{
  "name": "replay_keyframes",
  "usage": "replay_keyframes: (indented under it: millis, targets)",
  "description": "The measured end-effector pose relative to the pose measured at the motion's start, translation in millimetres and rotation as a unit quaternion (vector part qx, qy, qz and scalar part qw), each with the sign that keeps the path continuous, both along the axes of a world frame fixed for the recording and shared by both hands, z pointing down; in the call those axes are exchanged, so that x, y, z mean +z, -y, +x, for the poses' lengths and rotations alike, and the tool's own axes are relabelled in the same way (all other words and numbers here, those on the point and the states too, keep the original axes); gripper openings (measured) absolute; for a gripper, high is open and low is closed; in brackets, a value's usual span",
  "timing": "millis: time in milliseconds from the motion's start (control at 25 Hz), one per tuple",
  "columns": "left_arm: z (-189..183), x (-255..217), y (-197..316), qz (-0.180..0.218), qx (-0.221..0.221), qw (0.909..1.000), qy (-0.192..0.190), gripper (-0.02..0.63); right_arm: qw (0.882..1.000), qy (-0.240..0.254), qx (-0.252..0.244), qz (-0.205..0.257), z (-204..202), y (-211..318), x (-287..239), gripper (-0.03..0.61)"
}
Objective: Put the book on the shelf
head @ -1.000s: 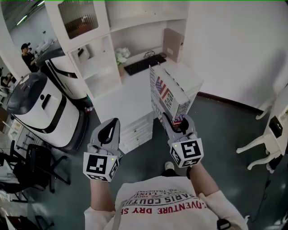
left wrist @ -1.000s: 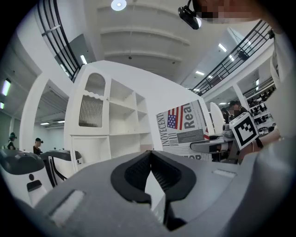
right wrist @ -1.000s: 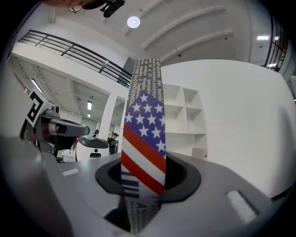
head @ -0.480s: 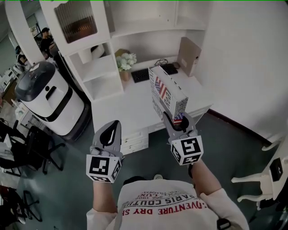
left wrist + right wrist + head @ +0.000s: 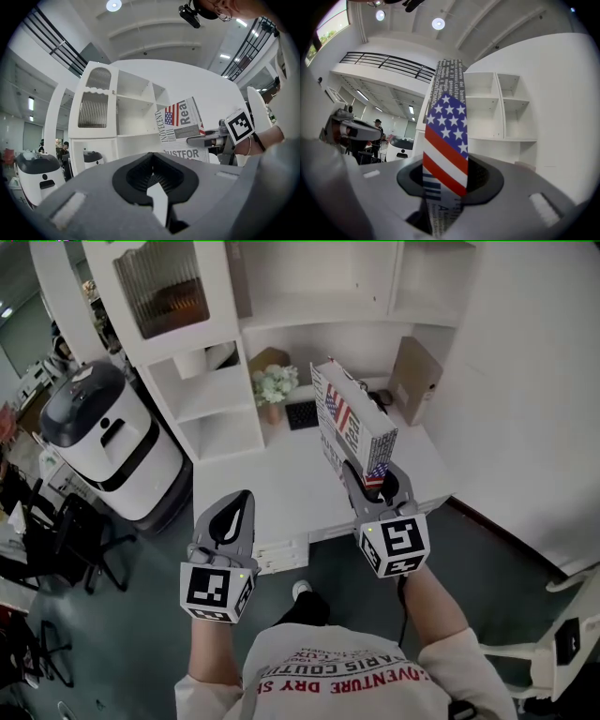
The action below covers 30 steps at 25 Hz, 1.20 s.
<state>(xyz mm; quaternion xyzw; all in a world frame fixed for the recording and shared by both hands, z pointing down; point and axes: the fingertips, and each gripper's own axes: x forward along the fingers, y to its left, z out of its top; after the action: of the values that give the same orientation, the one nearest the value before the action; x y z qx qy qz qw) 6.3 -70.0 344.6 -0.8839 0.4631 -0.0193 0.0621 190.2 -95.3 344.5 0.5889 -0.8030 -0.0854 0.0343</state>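
The book (image 5: 352, 425) has a newspaper-print cover with an American flag; I hold it upright above the white desk (image 5: 281, 484). My right gripper (image 5: 375, 486) is shut on its lower edge, and its flag-patterned spine (image 5: 446, 145) fills the middle of the right gripper view between the jaws. The white shelf unit (image 5: 319, 296) rises behind the desk, its cubbies (image 5: 506, 117) showing past the book. My left gripper (image 5: 225, 521) hangs to the left at the desk's front edge, jaws together, holding nothing. In the left gripper view the book (image 5: 183, 129) and the right gripper (image 5: 220, 138) appear at right.
On the desk stand a flower pot (image 5: 274, 390), a black keyboard (image 5: 302, 413) and a brown folder (image 5: 415, 381) leaning at the back right. A white robot (image 5: 112, 442) and black chairs (image 5: 56, 540) are at the left. A white wall runs along the right.
The view has swung so the desk and shelf sit more squarely ahead and closer. The book has come up in front of the shelf; both grippers keep their grip states.
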Motion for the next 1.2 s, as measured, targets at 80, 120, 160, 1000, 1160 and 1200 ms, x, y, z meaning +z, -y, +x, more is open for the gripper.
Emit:
replay_keyframes:
  millis: [80, 120, 160, 1000, 1160, 1200]
  targets:
    - [3.5, -1.6, 20.4, 0.006, -0.005, 1.0000, -0.001, 0.005, 1.000, -0.010, -0.006, 0.014, -1.3, 21.5, -11.6, 0.152]
    - [5.7, -2.9, 30.8, 0.008, -0.006, 0.9999, -0.003, 0.005, 1.000, -0.014, -0.009, 0.020, -1.7, 32.9, -18.1, 0.152]
    - [7.6, -4.9, 41.0, 0.010, -0.006, 0.9999, -0.006, 0.005, 0.999, -0.018, -0.013, 0.028, -2.0, 44.4, -25.2, 0.152]
    - [-14.3, -67.3, 201.5, 0.074, -0.004, 0.9972, 0.001, 0.006, 0.984, -0.069, 0.019, 0.161, -38.5, 241.9, -185.0, 0.152]
    - [-22.0, -58.4, 221.7, 0.065, -0.003, 0.9979, 0.000, 0.005, 0.984, -0.073, 0.032, 0.160, -45.6, 278.4, -193.7, 0.152]
    - [-23.6, -55.9, 226.4, 0.062, -0.005, 0.9981, -0.001, 0.006, 0.985, -0.070, 0.034, 0.156, -46.1, 288.3, -195.2, 0.153]
